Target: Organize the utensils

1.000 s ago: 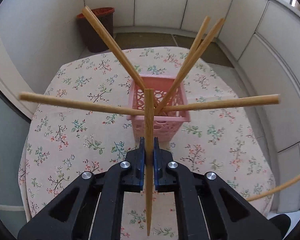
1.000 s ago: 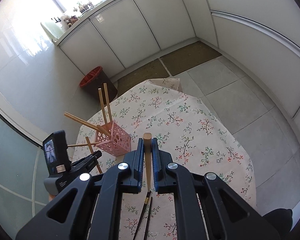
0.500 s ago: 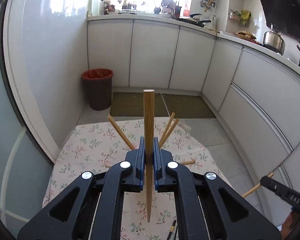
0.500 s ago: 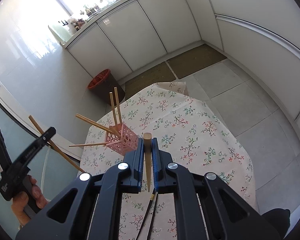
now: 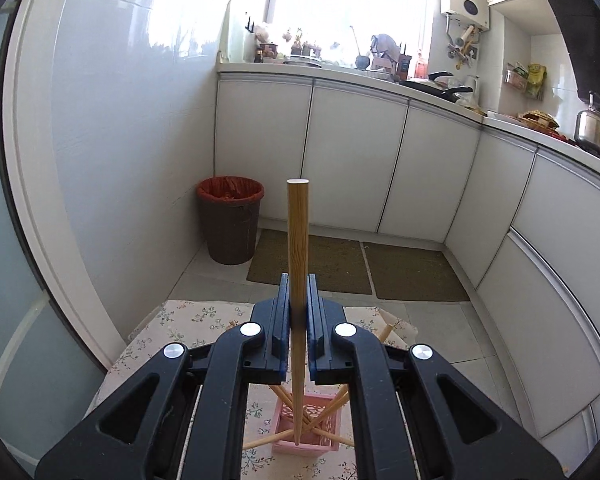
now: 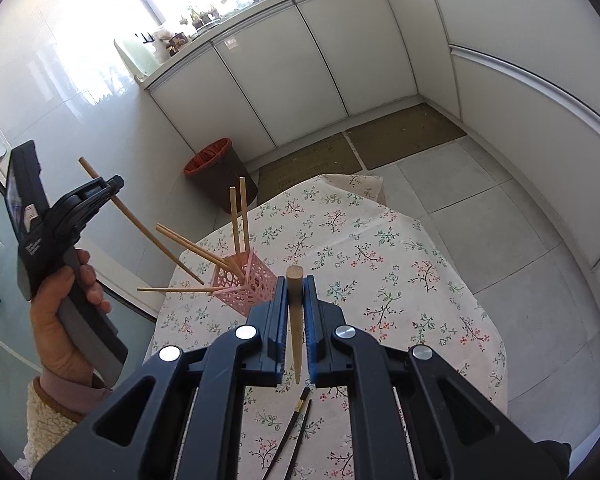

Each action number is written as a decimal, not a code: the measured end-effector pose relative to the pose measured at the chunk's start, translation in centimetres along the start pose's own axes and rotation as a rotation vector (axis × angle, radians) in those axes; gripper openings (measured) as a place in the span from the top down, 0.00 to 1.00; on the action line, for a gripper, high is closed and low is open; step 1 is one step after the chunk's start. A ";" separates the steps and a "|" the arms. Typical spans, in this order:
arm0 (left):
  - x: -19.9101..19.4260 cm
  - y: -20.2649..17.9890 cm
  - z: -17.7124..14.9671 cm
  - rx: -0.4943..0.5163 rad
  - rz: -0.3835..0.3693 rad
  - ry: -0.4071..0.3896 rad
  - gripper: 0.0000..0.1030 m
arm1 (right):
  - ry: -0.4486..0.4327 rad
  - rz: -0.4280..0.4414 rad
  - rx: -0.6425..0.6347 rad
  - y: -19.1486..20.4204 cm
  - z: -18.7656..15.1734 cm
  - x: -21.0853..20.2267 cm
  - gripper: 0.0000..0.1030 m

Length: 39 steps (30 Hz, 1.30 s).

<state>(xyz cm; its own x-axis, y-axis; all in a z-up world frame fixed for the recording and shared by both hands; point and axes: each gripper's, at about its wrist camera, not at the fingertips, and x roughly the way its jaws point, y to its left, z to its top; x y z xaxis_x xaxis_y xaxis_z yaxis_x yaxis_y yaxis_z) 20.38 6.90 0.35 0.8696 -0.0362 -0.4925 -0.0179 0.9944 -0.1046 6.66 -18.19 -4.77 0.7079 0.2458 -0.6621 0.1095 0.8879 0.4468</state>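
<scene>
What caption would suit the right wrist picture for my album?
Right gripper and left gripper each clamp a wooden chopstick near the pink basket.

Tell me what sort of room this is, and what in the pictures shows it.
Most likely a home kitchen. A countertop runs over white cabinets, with a kettle and a pan on it. A lined bin stands on the tiled floor, and a table with a flowered cloth carries a pink utensil basket.

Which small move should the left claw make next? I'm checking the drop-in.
Probably lower the left claw: it is shut on a wooden chopstick whose tip hangs above the pink basket, not yet inside with the others.
</scene>
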 end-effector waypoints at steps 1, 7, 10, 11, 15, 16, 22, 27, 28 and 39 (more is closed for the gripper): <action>0.6 0.1 -0.2 -0.011 0.003 0.003 0.94 | 0.003 0.000 -0.002 0.2 0.0 0.2 0.92; 3.1 1.0 -2.6 -0.036 -0.007 0.000 0.86 | 0.005 0.004 -0.021 1.0 0.3 0.6 0.92; 2.2 2.2 -3.4 -0.067 -0.017 -0.005 0.59 | -0.007 0.016 -0.036 1.8 0.7 0.3 0.92; 1.6 2.6 -3.4 -0.080 -0.018 -0.018 0.56 | -0.013 0.022 -0.044 2.1 0.8 0.1 0.92; -2.3 5.1 -2.5 -0.145 -0.026 -0.066 0.46 | -0.034 0.070 -0.067 4.1 1.9 -0.7 0.92; -3.6 6.0 -2.3 -0.174 -0.014 -0.082 0.42 | -0.043 0.084 -0.072 4.7 2.4 -1.0 0.92; -8.5 10.2 -3.5 -0.283 0.037 -0.099 0.40 | -0.150 0.136 -0.111 8.9 5.4 -2.4 0.92; -10.4 11.1 -5.9 -0.236 0.081 -0.066 0.40 | -0.203 0.125 -0.117 11.5 7.8 -0.6 0.92; -10.5 11.2 -6.3 -0.227 0.085 -0.059 0.40 | -0.212 0.115 -0.116 11.9 8.2 -0.1 0.92; -9.1 12.6 -6.8 -0.192 0.149 -0.038 0.40 | -0.273 0.006 -0.185 14.0 7.7 8.0 0.92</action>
<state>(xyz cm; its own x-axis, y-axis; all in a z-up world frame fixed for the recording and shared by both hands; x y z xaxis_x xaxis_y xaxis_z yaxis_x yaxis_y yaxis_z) 8.88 19.09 -2.32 0.8684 0.1165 -0.4820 -0.2374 0.9511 -0.1978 19.21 -6.79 0.86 0.8718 0.1602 -0.4629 -0.0061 0.9485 0.3166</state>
